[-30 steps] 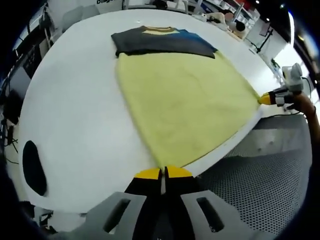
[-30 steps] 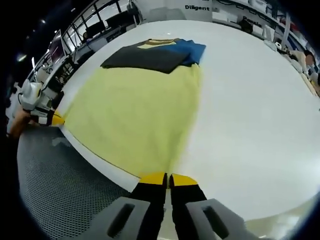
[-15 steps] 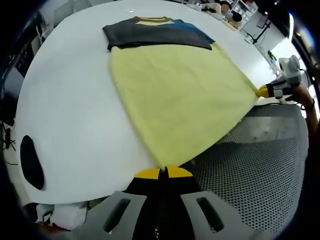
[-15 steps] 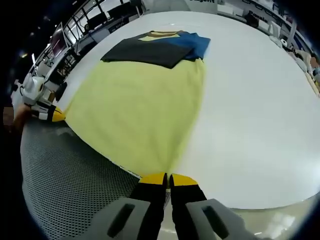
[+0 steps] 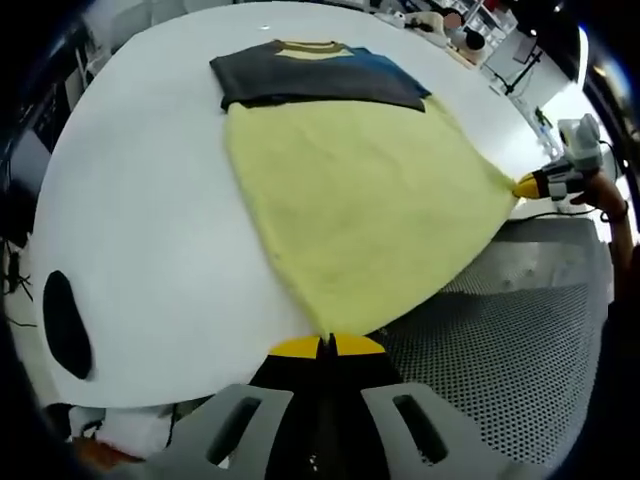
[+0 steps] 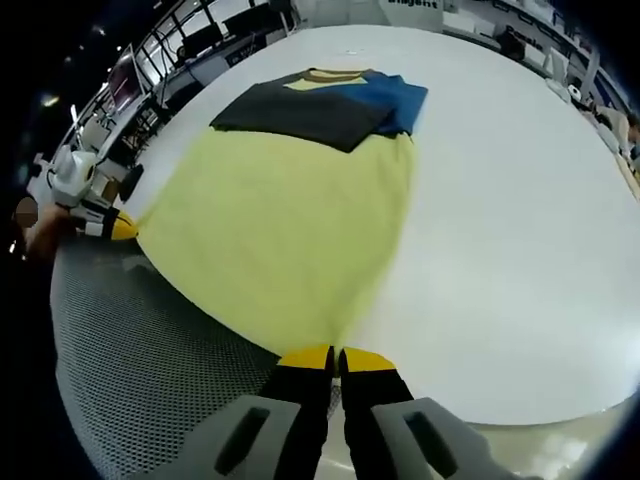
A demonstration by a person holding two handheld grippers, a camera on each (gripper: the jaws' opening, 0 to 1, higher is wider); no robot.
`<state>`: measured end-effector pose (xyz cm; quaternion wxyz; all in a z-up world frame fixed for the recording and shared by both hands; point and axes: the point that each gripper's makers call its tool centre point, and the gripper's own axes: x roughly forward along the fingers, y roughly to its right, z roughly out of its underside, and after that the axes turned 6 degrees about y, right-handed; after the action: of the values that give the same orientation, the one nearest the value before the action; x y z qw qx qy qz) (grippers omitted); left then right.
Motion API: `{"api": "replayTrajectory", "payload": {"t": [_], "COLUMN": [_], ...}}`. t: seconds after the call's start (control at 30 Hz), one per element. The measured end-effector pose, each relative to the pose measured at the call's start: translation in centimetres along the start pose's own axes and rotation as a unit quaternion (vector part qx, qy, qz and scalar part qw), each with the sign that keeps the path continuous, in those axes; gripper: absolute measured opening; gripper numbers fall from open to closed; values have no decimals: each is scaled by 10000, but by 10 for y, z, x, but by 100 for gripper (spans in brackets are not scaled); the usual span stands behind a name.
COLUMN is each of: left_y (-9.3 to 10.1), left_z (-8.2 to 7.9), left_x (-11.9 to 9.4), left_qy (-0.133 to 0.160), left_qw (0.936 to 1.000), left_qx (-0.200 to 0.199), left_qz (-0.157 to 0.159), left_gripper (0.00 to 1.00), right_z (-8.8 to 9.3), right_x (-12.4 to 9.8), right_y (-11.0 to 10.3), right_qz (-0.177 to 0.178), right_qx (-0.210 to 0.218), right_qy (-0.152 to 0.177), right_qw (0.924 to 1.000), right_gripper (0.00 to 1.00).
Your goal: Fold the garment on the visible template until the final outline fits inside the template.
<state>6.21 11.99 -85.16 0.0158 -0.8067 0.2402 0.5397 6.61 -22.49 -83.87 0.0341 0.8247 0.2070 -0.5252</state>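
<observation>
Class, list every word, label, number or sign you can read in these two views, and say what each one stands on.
"...ligent": dark lettering cut off by the view's top edge, on a white panel beyond the white table in the right gripper view; only partly readable.

The yellow garment, its dark folded top part and both grippers carry no readable text.

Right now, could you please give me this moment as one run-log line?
left gripper: shut on garment | right gripper: shut on garment | garment: yellow hem stretched taut past white table edge | fold: not begun
</observation>
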Motion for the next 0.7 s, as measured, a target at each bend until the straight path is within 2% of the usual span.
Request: {"api": "replayTrajectory", "payload": {"t": [0.1, 0.27, 0.7], "left_y": [-3, -7, -21], "left_z": [-9, -32, -78], "left_x": [-3, -8, -19], "left_qy": [115, 406, 853], "left_qw": [9999, 9991, 9958], "left_qx": [-21, -64, -117], "left_qz": [-51, -112, -300], "left_gripper": [1, 1, 1], "right_z": [-9, -20, -72], "right_x": [-3, -7, -21], "right_y": [0, 1, 9], "right_qz": [-16, -4, 27], "right_qx": [-22, -73, -362], "right_qy": [113, 227, 645], "right_qw": [9999, 9997, 9973], "right_gripper": [0, 0, 0]}}
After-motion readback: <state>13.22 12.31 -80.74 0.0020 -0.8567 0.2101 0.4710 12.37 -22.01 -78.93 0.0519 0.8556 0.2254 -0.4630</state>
